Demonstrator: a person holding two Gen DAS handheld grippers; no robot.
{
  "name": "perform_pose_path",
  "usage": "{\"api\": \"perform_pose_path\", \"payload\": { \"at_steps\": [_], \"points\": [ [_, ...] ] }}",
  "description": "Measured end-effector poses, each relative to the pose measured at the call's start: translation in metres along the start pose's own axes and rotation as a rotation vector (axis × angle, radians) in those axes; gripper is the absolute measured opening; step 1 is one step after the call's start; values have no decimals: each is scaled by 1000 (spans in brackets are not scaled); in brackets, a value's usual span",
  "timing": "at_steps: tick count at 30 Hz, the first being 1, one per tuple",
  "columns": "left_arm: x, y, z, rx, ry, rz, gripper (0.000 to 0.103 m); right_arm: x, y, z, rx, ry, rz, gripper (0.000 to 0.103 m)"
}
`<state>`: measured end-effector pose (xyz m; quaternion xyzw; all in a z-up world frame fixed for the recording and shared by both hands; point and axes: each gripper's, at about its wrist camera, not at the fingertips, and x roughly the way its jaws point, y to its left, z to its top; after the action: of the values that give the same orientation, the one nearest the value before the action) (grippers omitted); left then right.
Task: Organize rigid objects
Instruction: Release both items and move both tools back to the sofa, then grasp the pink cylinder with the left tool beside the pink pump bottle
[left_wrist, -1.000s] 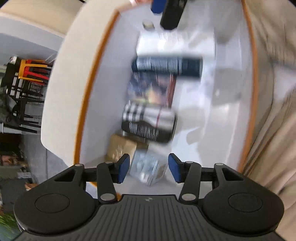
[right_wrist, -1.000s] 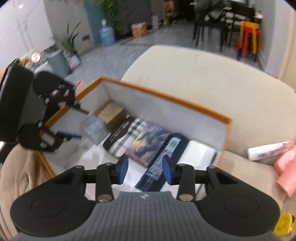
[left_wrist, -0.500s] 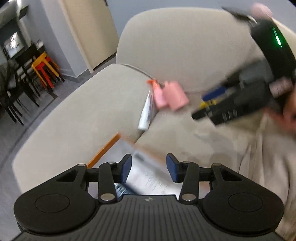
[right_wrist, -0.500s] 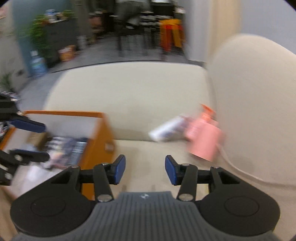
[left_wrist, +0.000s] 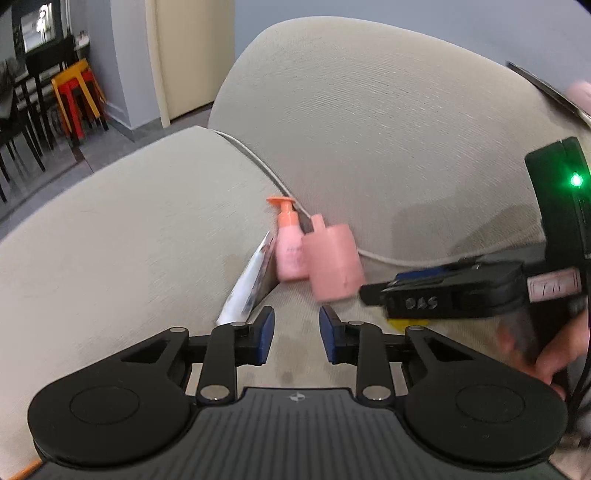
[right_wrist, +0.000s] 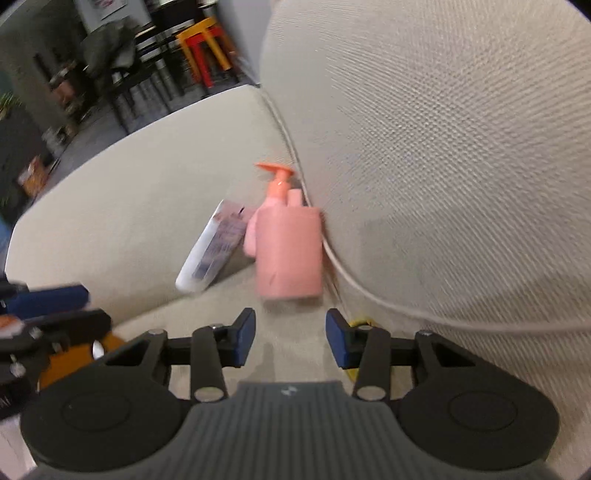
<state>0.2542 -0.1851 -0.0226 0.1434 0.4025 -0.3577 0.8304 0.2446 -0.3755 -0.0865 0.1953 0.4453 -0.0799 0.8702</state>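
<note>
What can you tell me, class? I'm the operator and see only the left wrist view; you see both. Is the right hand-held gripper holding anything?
Observer: No. The right hand-held gripper is open, with nothing between its jaws.
Operator: What is it pointing at?
Observer: The large pink bottle lies straight ahead of it, just beyond the fingertips and not touched.
Operator: Is anything closer to it?
Observer: A yellow object peeks out right beside its right finger; too much of it is hidden to say what it is.
</note>
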Motion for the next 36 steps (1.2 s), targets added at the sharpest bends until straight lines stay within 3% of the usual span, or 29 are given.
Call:
{"api": "perform_pose_path", "payload": {
  "at_steps": [4,8,19,29,32,36],
  "points": [
    [27,8,13,31,32,14,34,14,11,17,15,-7,-23,44],
    [47,22,21,26,37,-32,34,31,16,26,-36,-49,-74,45],
    [84,34,31,117,67,18,34,49,29,17,-137,-57,-132,51],
    [93,30,35,102,106,39,31,64,42,3,-262,-30,-226,59],
    [86,28,37,126,95,29,31,59,39,5,-246,-29,-198,59],
    [78,27,37,137,115,14,31,49,31,5,-188,-3,-64,59]
  ]
}}
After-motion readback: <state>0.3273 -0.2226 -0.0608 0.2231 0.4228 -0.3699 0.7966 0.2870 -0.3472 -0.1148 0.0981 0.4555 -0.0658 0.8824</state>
